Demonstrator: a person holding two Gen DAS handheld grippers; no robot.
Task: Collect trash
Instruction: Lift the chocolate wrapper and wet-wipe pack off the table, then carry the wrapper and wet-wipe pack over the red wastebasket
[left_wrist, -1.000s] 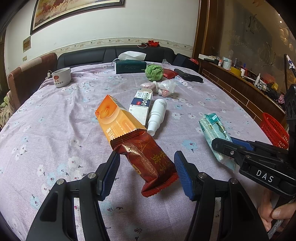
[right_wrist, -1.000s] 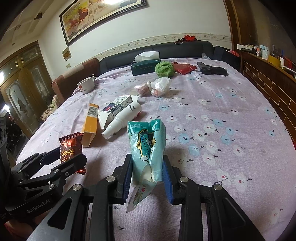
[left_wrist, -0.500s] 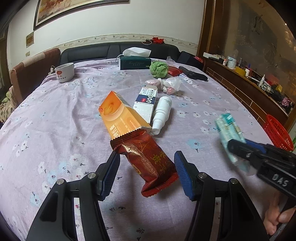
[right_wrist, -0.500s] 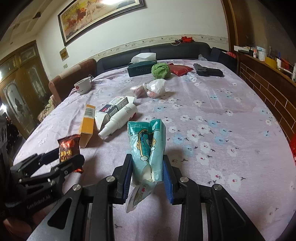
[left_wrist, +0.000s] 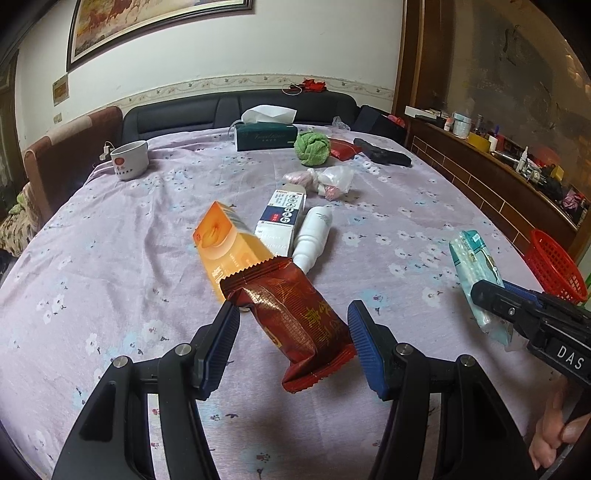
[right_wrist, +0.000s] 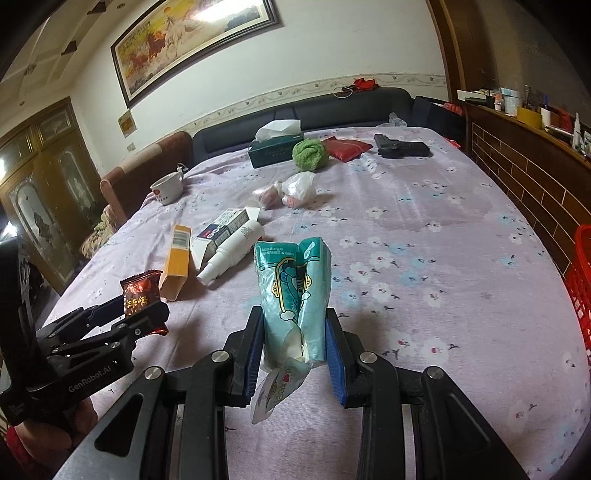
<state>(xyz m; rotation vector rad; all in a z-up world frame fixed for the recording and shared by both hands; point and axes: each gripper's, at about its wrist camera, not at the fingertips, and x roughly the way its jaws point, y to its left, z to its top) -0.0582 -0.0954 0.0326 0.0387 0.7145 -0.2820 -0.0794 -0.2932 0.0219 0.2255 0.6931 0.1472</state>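
My left gripper (left_wrist: 291, 332) is shut on a dark red snack wrapper (left_wrist: 295, 317) and holds it above the purple flowered tablecloth (left_wrist: 110, 240); the wrapper also shows in the right wrist view (right_wrist: 142, 295). My right gripper (right_wrist: 295, 343) is shut on a teal tissue pack (right_wrist: 293, 295), also seen in the left wrist view (left_wrist: 476, 266). A red mesh basket (left_wrist: 554, 262) sits past the table's right edge. On the table lie an orange box (left_wrist: 229, 247), a white and blue box (left_wrist: 280, 218), a white bottle (left_wrist: 312, 236) and a small plastic bag (left_wrist: 332, 181).
At the far end stand a white cup (left_wrist: 129, 158), a green tissue box (left_wrist: 266, 134), a green cloth ball (left_wrist: 312, 147), a red pouch (left_wrist: 343, 147) and a black toy pistol (left_wrist: 384, 157). A cluttered wooden ledge (left_wrist: 498, 162) runs along the right.
Both grippers have risen a little with their wrappers. The right gripper with the tissue pack has drifted to the right, toward the red basket.
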